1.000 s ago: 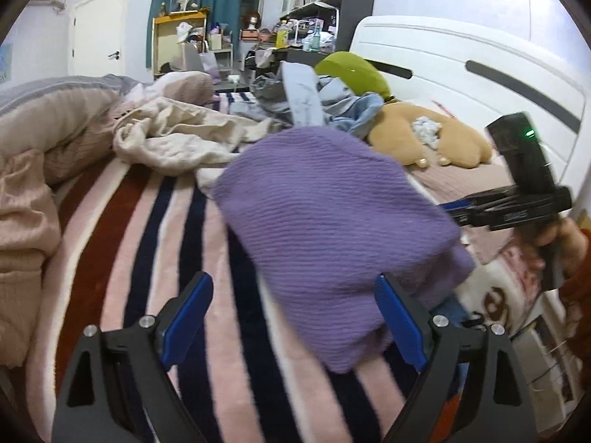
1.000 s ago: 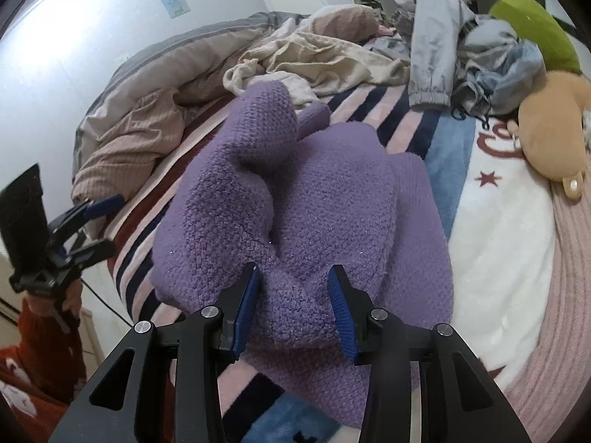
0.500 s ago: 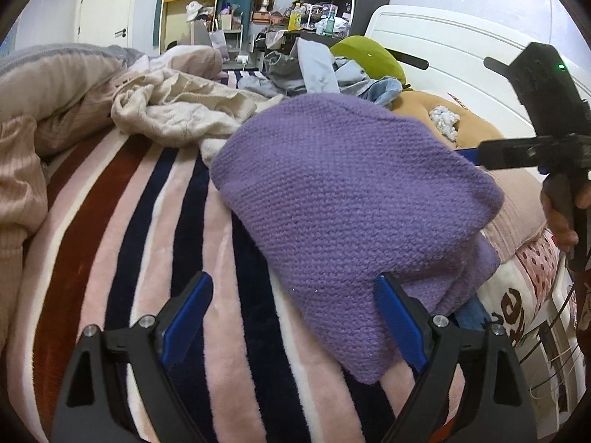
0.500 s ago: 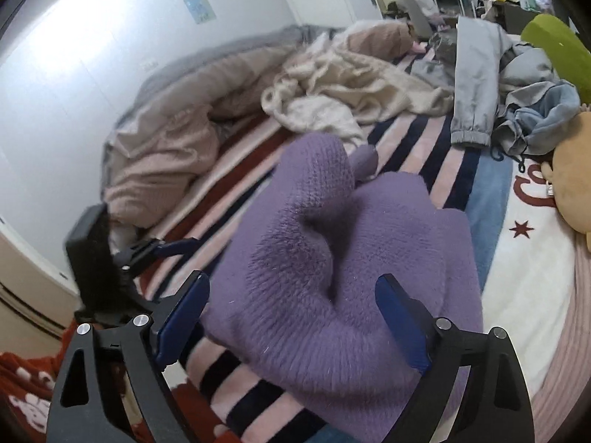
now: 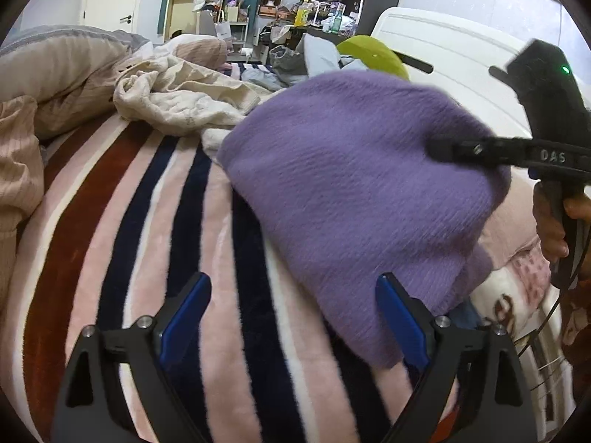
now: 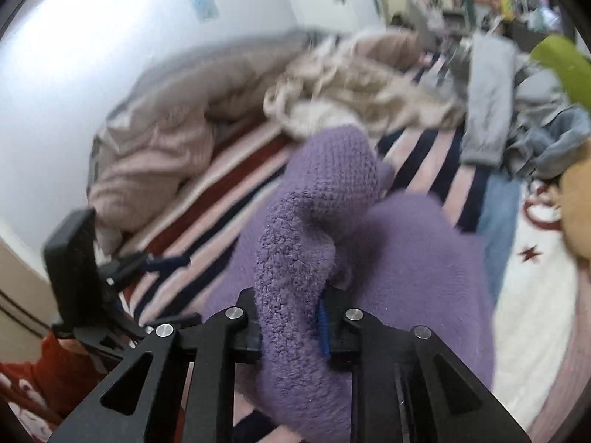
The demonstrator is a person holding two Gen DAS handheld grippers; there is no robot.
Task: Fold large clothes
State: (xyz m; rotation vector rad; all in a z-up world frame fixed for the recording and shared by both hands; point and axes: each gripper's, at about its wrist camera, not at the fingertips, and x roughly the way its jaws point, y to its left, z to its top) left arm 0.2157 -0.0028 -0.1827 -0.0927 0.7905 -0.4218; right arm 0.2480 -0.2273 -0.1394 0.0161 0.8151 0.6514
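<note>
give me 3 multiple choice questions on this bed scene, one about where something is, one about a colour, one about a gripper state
1. Where does the cream crumpled garment lie?
A. beyond the purple sweater, farther up the striped blanket
B. on the floor
C. on top of the purple sweater

2. What colour are the pads on the left gripper fingers?
A. red
B. blue
C. green

3. What is the right gripper doing?
A. hanging open over the blanket
B. shut on nothing
C. shut on a fold of the purple sweater

Answers:
1. A, the cream cloth sits past the purple sweater on the striped blanket.
2. B, both pads show blue.
3. C, knit fabric bunches between its closed jaws in the right wrist view.
</note>
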